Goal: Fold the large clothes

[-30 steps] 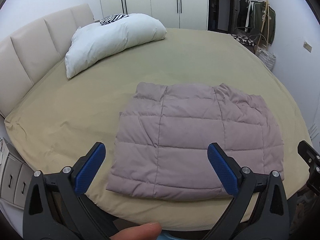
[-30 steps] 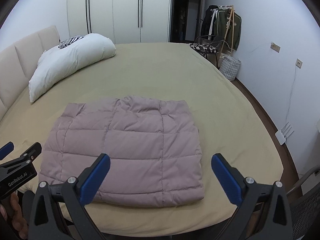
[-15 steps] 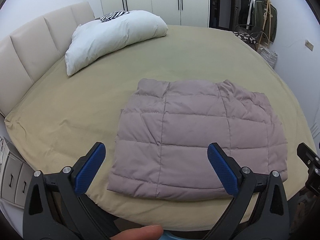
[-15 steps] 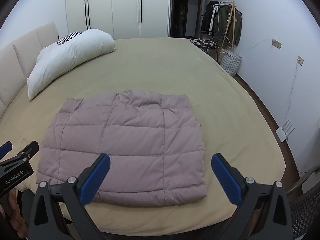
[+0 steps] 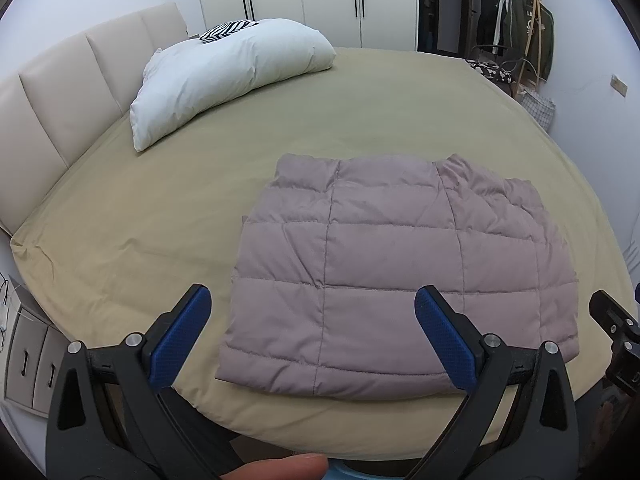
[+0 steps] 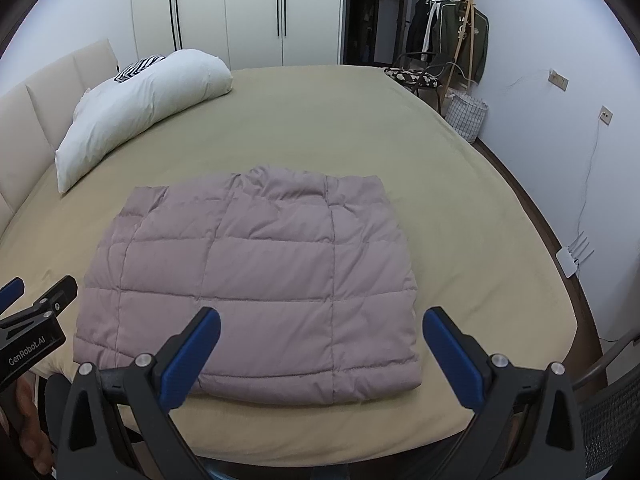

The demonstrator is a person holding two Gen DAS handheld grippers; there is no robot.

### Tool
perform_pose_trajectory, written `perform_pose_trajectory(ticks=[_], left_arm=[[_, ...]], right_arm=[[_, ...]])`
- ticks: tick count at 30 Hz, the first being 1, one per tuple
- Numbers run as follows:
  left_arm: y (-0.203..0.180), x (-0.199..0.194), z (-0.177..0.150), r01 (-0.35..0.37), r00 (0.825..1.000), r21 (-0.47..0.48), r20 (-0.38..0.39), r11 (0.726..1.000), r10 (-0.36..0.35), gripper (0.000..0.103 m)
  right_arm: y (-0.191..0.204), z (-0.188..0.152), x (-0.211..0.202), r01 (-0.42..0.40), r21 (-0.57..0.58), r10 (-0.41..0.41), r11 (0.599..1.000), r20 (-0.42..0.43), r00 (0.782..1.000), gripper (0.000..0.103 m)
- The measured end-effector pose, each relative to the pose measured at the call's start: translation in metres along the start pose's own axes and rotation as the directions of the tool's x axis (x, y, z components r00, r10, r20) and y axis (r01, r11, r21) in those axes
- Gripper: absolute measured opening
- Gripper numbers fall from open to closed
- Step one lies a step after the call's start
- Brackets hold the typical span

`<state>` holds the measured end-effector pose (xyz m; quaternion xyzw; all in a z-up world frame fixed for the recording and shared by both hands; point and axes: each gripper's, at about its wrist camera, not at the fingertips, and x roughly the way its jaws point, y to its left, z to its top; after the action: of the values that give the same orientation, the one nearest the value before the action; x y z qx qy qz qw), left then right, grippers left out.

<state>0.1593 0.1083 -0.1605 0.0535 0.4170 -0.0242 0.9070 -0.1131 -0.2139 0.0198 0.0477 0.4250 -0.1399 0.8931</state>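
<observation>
A folded mauve quilted jacket lies flat near the bed's front edge. The left gripper, lettered "GenRobot.AI", and right gripper hover there, jaws spread, holding nothing.

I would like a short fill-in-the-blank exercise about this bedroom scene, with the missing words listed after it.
1. The folded jacket lies on the ____.
2. Both grippers, left and right, are ____ and hold nothing.
3. The pillow lies near the ____ of the bed.
4. The pillow is ____ in colour.

Missing words: bed; open; headboard; white
</observation>
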Motion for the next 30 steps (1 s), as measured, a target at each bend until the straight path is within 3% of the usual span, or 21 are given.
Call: perform_pose_trajectory(ticks=[30], left_arm=[[0.0036, 0.0019, 0.0001, 0.005, 1.0, 0.013, -0.006, 1.0, -0.005, 0.103]], right_arm=[[-0.0002, -0.0029, 0.0037, -0.015, 0.004, 0.015, 1.0, -0.015, 1.0, 0.103]])
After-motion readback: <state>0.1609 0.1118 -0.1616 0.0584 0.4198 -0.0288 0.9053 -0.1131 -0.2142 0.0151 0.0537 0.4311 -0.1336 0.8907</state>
